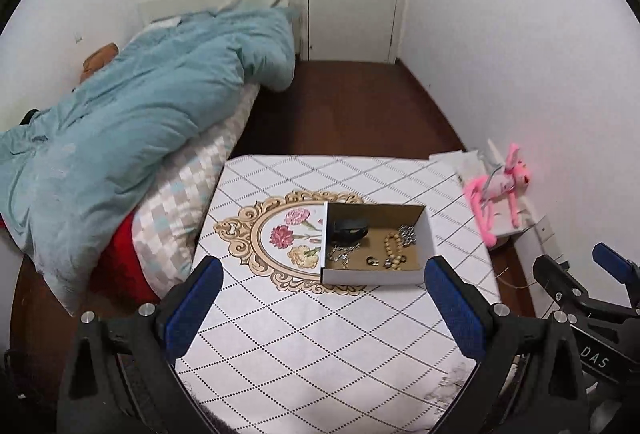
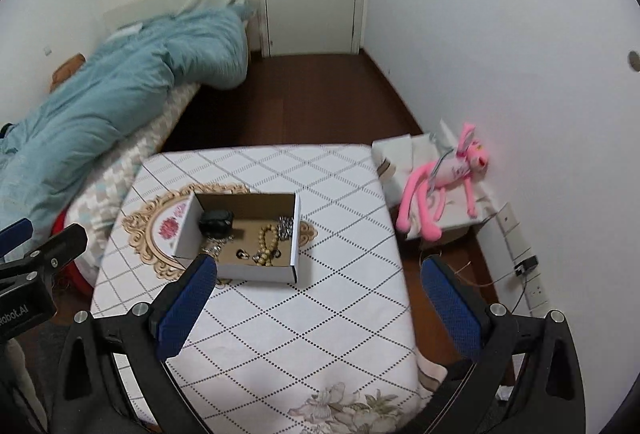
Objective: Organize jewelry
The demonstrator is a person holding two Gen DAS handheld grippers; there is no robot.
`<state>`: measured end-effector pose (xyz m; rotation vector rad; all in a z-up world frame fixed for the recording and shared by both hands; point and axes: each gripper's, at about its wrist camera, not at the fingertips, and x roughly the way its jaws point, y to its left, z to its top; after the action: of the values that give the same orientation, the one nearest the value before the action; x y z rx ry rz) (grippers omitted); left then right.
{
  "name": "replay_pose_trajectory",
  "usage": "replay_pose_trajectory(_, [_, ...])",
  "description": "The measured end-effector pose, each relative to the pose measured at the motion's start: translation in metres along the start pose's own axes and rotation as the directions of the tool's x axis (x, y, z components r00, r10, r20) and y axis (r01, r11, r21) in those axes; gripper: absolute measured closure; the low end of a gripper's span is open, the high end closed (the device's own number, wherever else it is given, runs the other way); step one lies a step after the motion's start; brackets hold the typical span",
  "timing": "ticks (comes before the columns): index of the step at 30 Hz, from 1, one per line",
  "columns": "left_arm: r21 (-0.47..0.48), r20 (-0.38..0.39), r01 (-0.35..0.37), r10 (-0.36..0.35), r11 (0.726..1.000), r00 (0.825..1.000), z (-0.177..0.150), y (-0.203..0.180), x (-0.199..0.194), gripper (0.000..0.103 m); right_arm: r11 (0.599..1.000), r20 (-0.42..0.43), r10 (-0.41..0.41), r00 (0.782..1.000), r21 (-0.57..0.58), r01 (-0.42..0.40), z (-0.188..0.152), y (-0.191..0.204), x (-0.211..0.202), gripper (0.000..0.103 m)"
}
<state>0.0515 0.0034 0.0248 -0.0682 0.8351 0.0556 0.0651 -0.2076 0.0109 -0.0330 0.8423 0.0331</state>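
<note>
Left wrist view: your left claw (image 1: 322, 298) and right claw (image 2: 316, 298) were both released, empty. Jewelry box (image 1: 374, 276) sat just ahead; tangled chains (image 1: 340, 254) could've snagged.

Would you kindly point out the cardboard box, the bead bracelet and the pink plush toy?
cardboard box (image 1: 372, 277): left wrist view, on its white front wall.
bead bracelet (image 1: 390, 244): left wrist view, on the beads along its left side.
pink plush toy (image 2: 452, 169): right wrist view, on its body.
</note>
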Motion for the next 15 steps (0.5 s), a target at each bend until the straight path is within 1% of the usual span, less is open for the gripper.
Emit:
replay_pose_trajectory(6, [-0.002, 0.039, 0.024, -0.024, 1.000, 0.999, 0.002, -0.001, -0.036, 0.000, 1.000, 0.080, -0.011, 0.997, -0.002, 0.012, 0.003, -0.003, -0.051, 0.000])
replay_pose_trajectory(11, [0.006, 0.055, 0.009, -0.009, 1.000, 0.998, 0.000, -0.003, -0.054, 0.000, 1.000, 0.129, -0.011, 0.992, 0.006, 0.010, 0.005, -0.005, -0.080, 0.000])
replay_pose_trajectory(15, [0.006, 0.053, -0.009, 0.009, 1.000, 0.999, -0.002, -0.004, -0.059, 0.000, 1.000, 0.144, -0.009, 0.990, -0.001, 0.010, 0.006, -0.003, -0.092, 0.000])
